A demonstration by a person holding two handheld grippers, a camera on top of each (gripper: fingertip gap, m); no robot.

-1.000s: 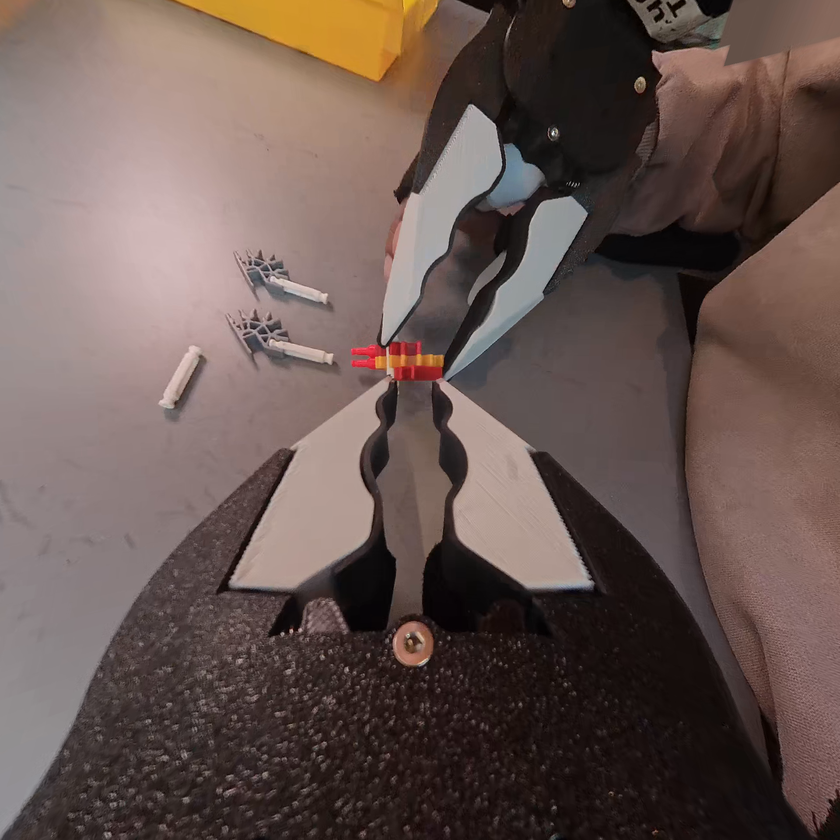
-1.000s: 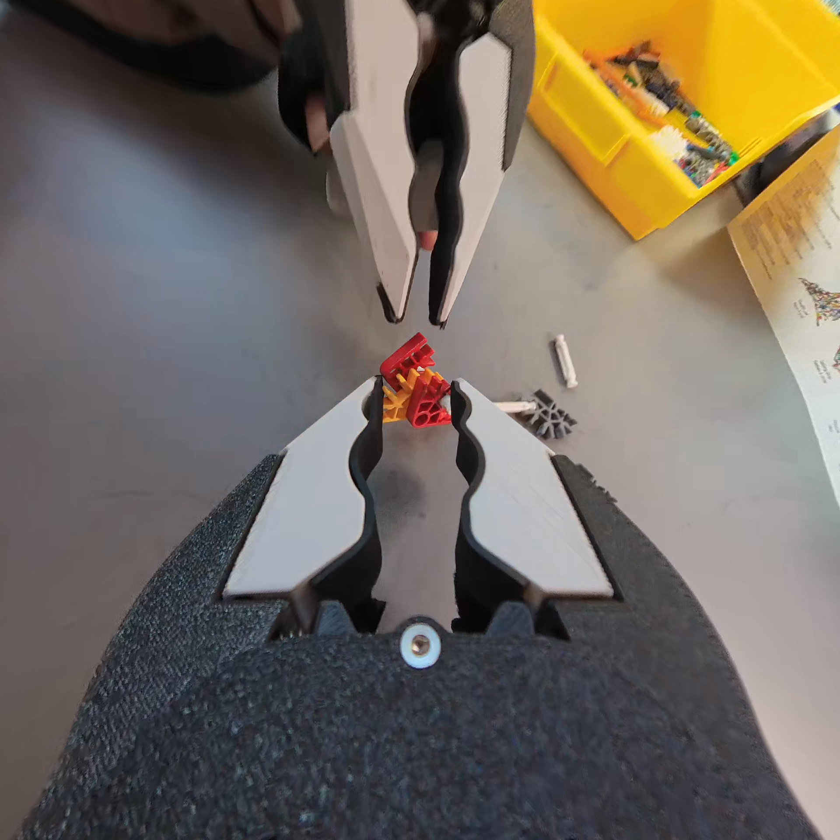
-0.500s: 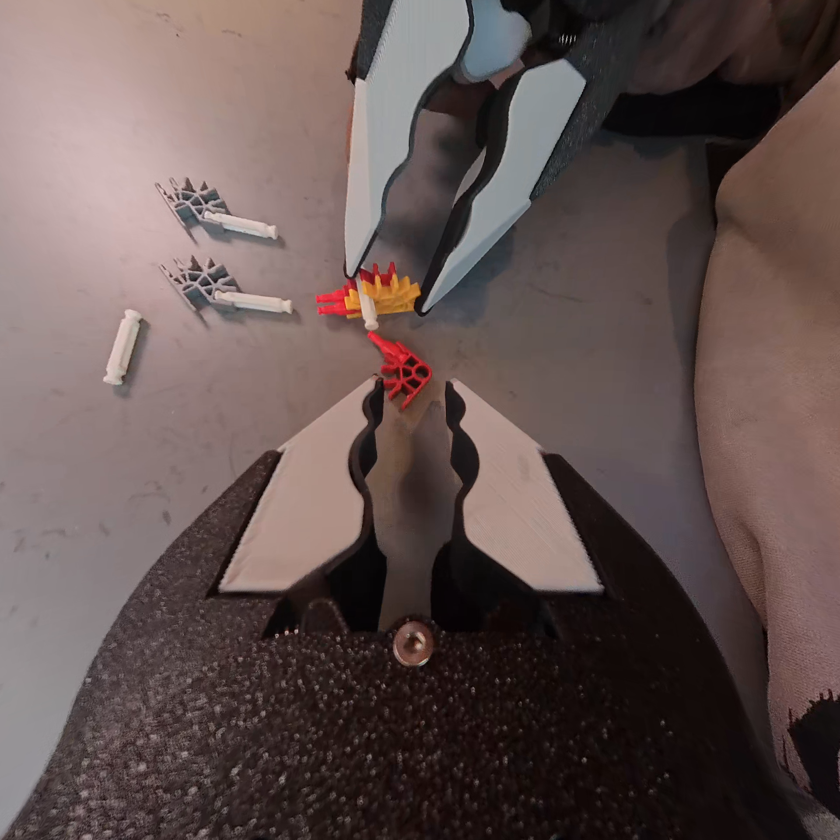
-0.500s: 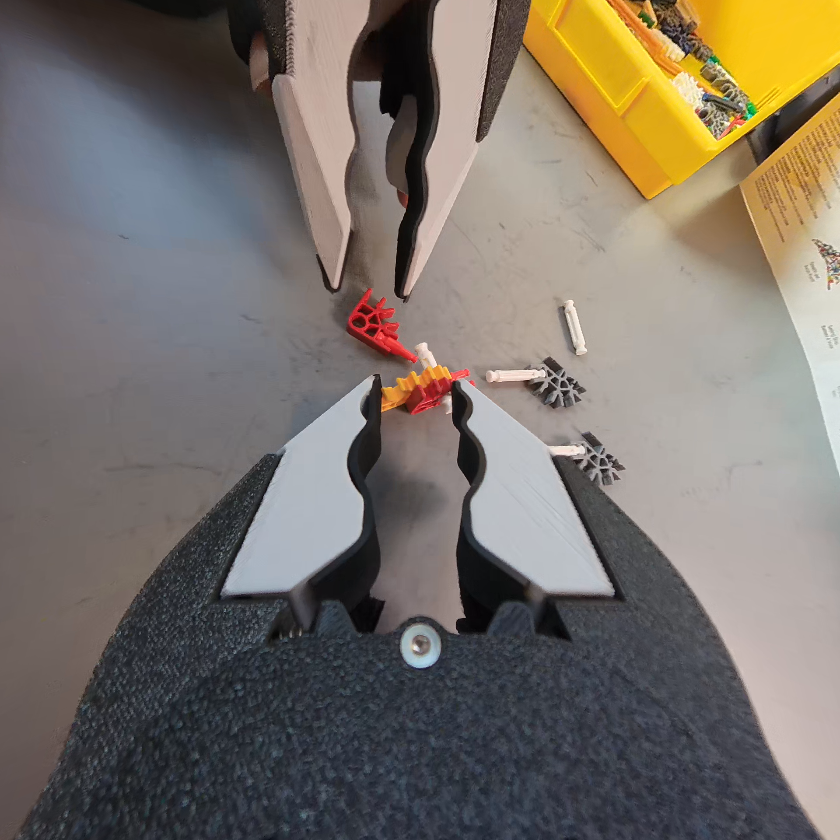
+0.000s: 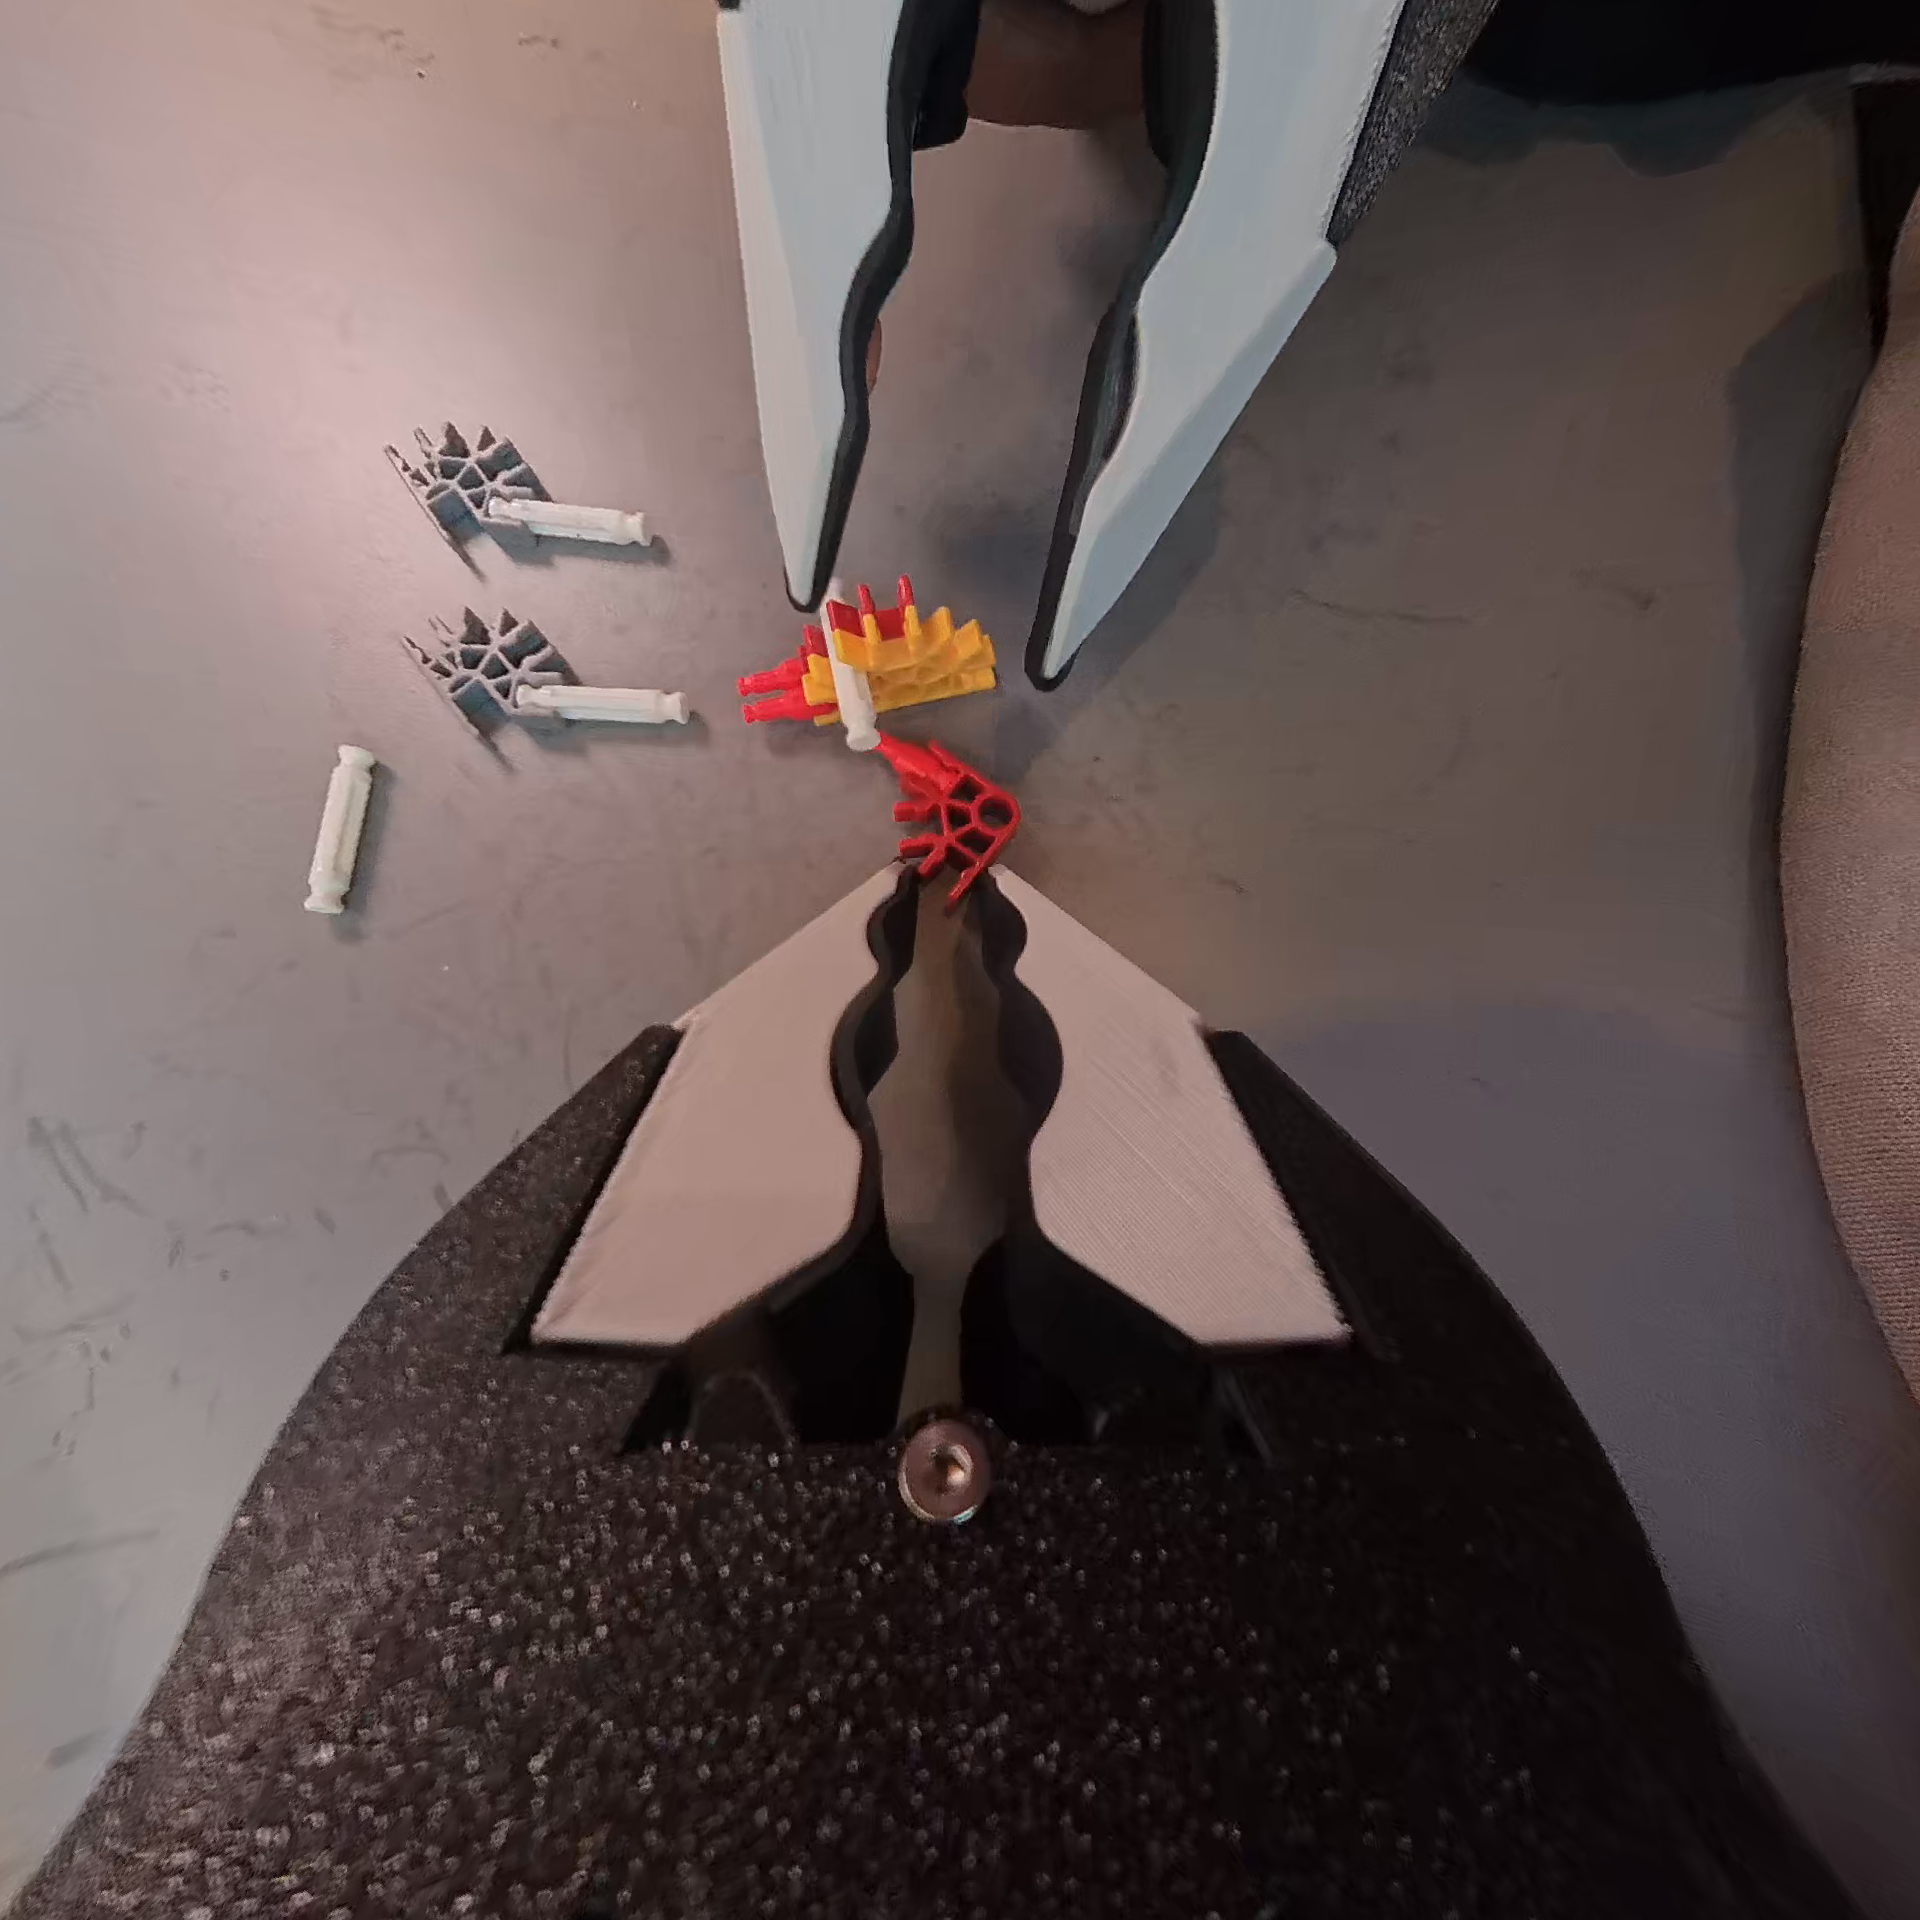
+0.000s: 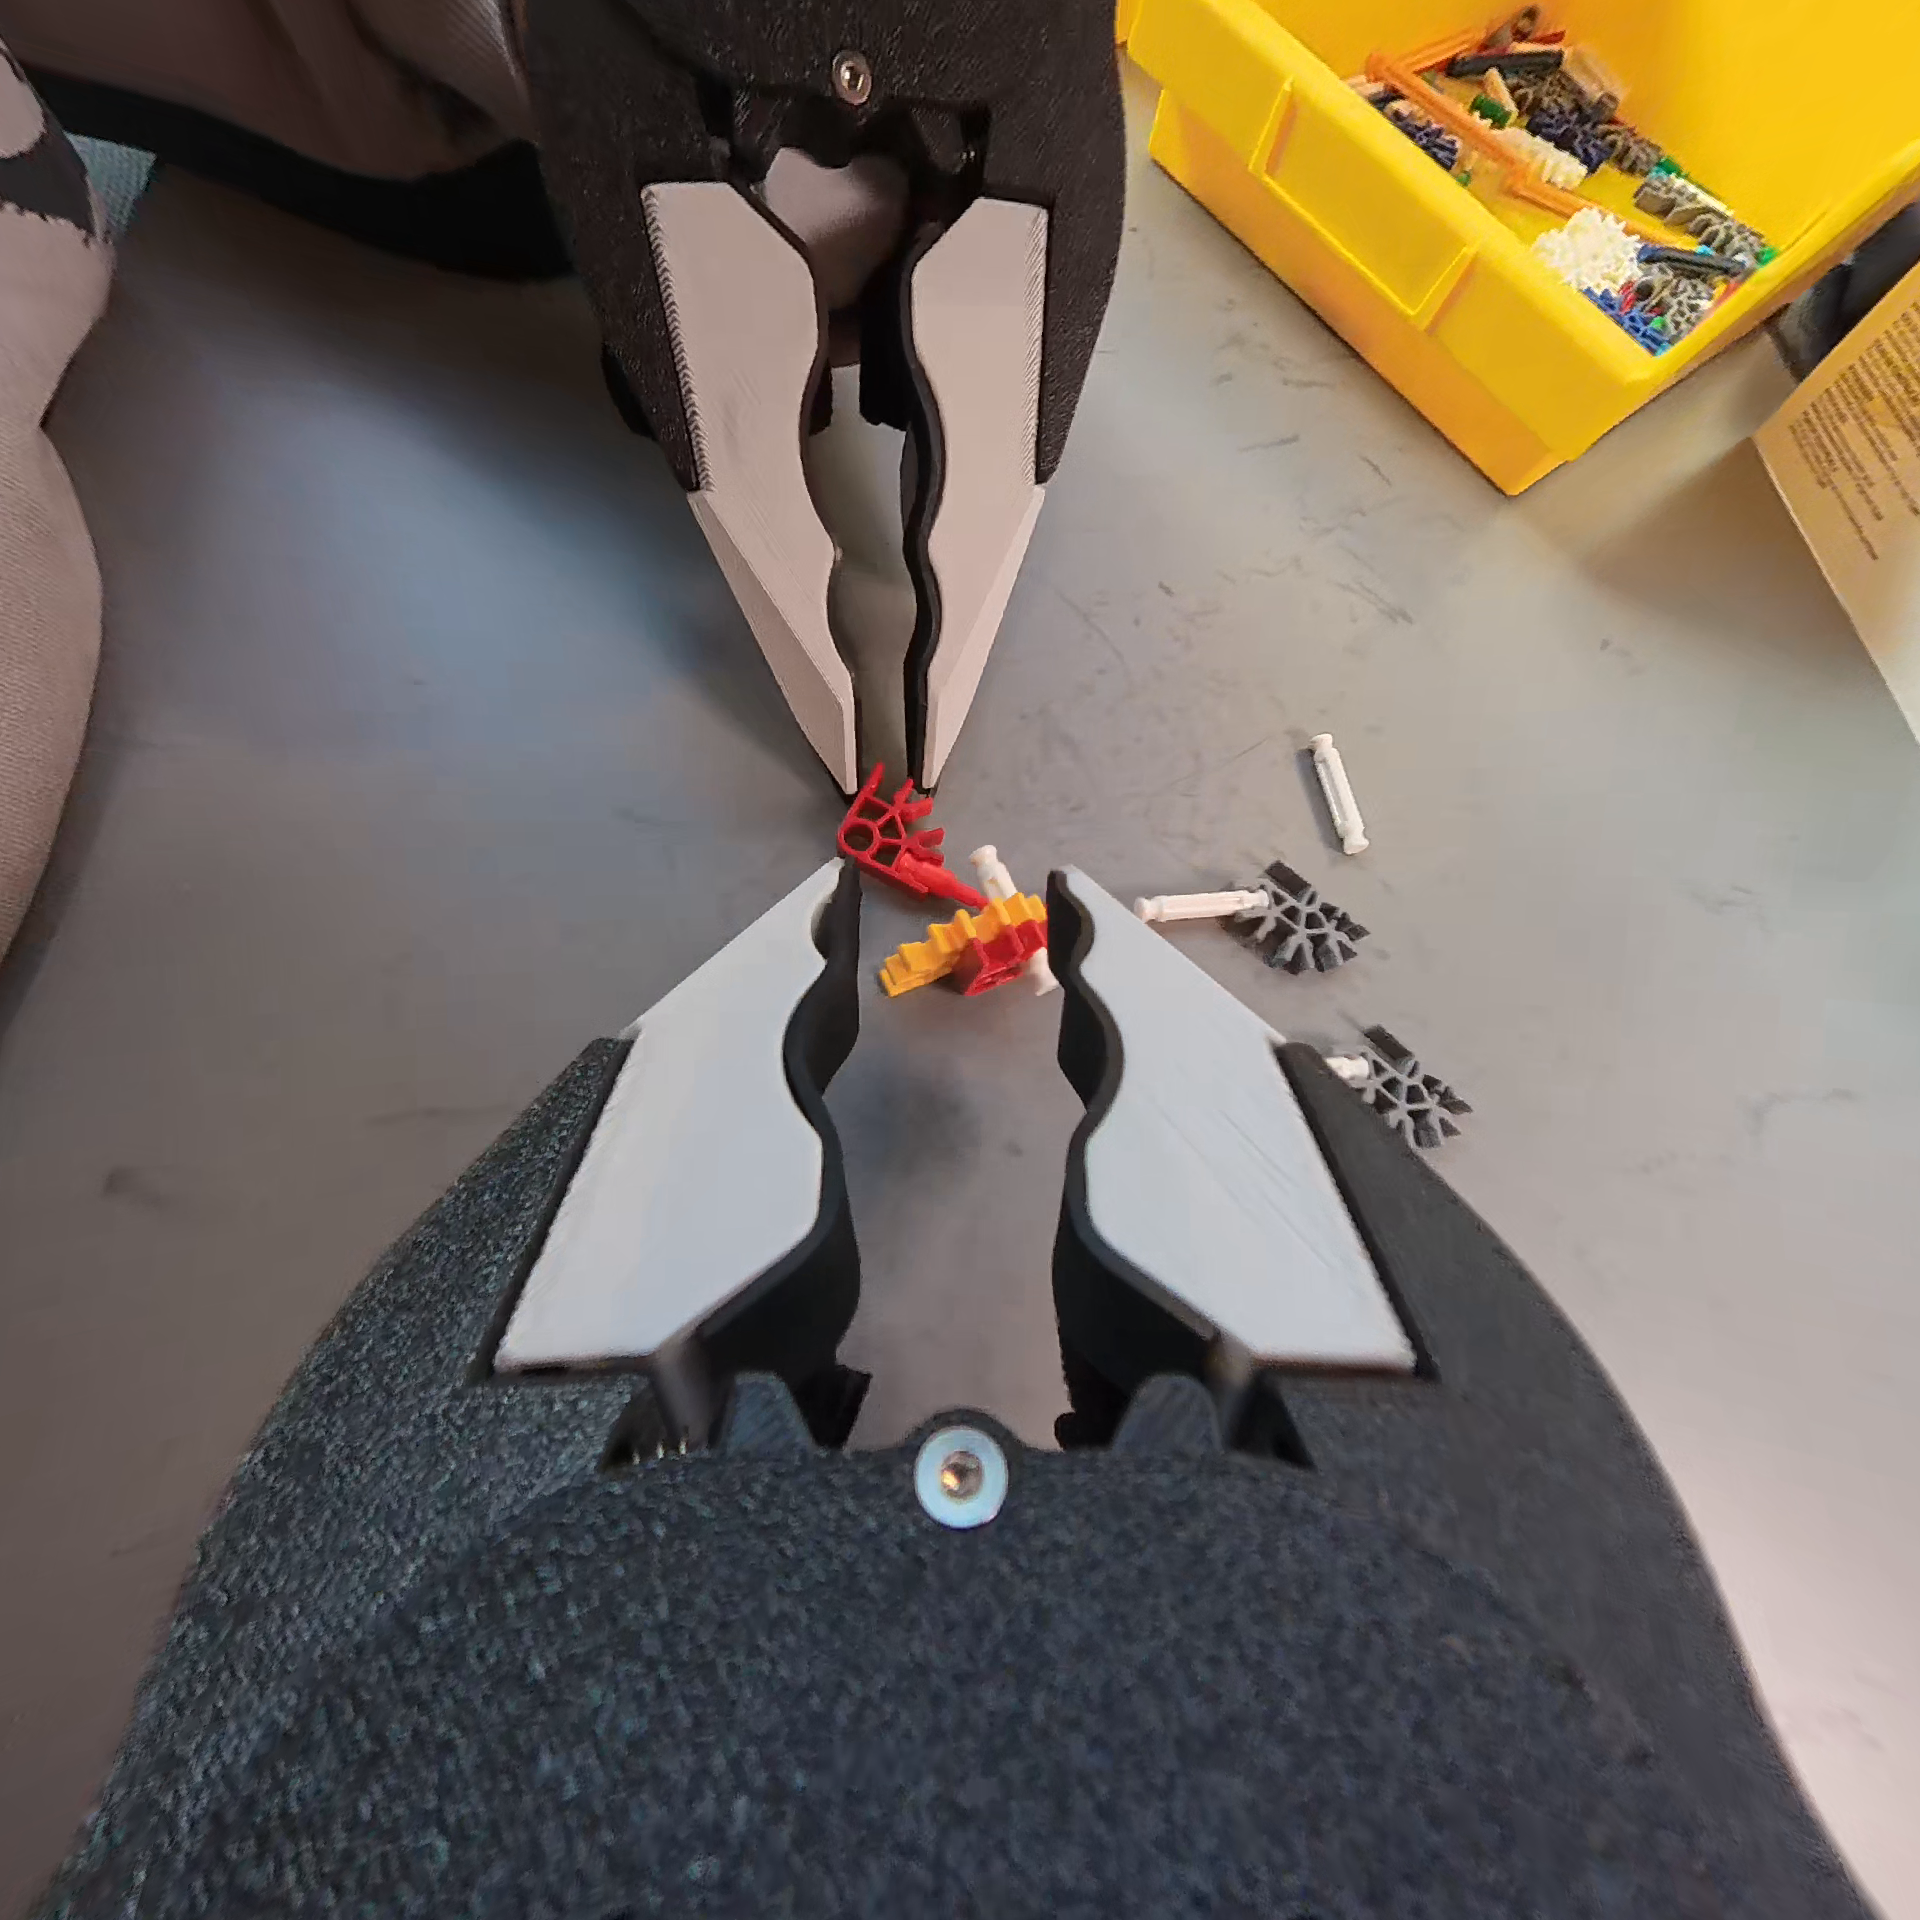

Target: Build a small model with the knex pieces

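Landmark: we take the yellow bin (image 6: 1455, 260), standing on the grey table (image 6: 312, 675).
Bin contents: we see mixed small plastic pieces.
Paper sheet (image 6: 1860, 468): just beside the bin.
Loose white rod (image 6: 1337, 792): near the bin.
Two grey fan-shaped connectors (image 6: 1294, 928) (image 6: 1403, 1086): beyond the rod from the bin, each with a white rod.

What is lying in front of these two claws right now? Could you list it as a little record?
Left claw: closed down on a prong of the red piece
Right claw: open, straddling the yellow-and-red cluster
Nearby: grey fan pieces, each with a white rod plugged in; one loose white rod
Farther off: yellow bin of small parts, printed sheet
Surface: grey table
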